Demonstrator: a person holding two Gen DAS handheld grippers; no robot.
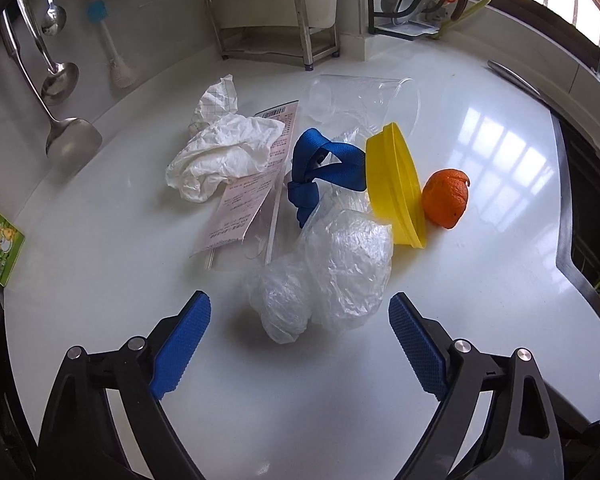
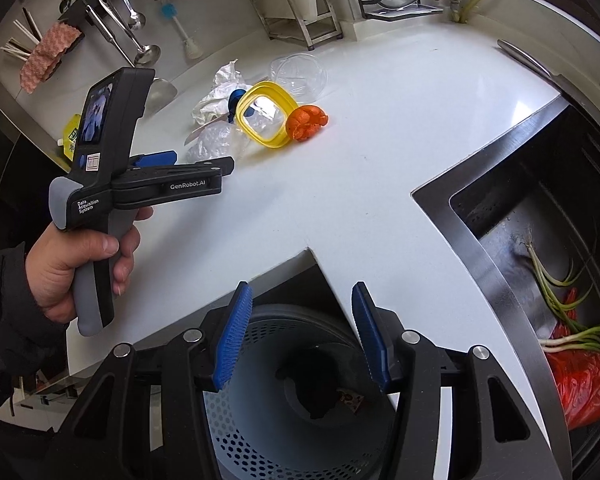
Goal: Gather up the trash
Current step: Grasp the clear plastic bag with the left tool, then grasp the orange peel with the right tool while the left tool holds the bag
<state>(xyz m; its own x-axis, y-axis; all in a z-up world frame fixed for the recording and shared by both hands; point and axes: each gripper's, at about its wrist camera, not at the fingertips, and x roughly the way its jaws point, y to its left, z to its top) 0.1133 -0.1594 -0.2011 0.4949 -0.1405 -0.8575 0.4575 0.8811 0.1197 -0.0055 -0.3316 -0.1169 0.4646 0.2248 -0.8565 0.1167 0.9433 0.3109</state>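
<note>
The left tool (image 1: pixel 300 320) stood wide open and empty, the crumpled clear plastic bag (image 1: pixel 328 276) lying just ahead of its tips at lower centre on the bench (image 1: pixel 480 300). The right tool (image 2: pixel 302 334), half-open and empty, hung over the bin (image 2: pixel 260 420), well apart from the bag.

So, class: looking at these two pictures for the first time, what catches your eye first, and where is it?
The bright yellow lid stands out, propped on edge mid-counter with orange peel just right of it. A blue strap and crumpled clear plastic lie on its other side, before the open left tongs. The right tongs hang open above a perforated bin.
</note>
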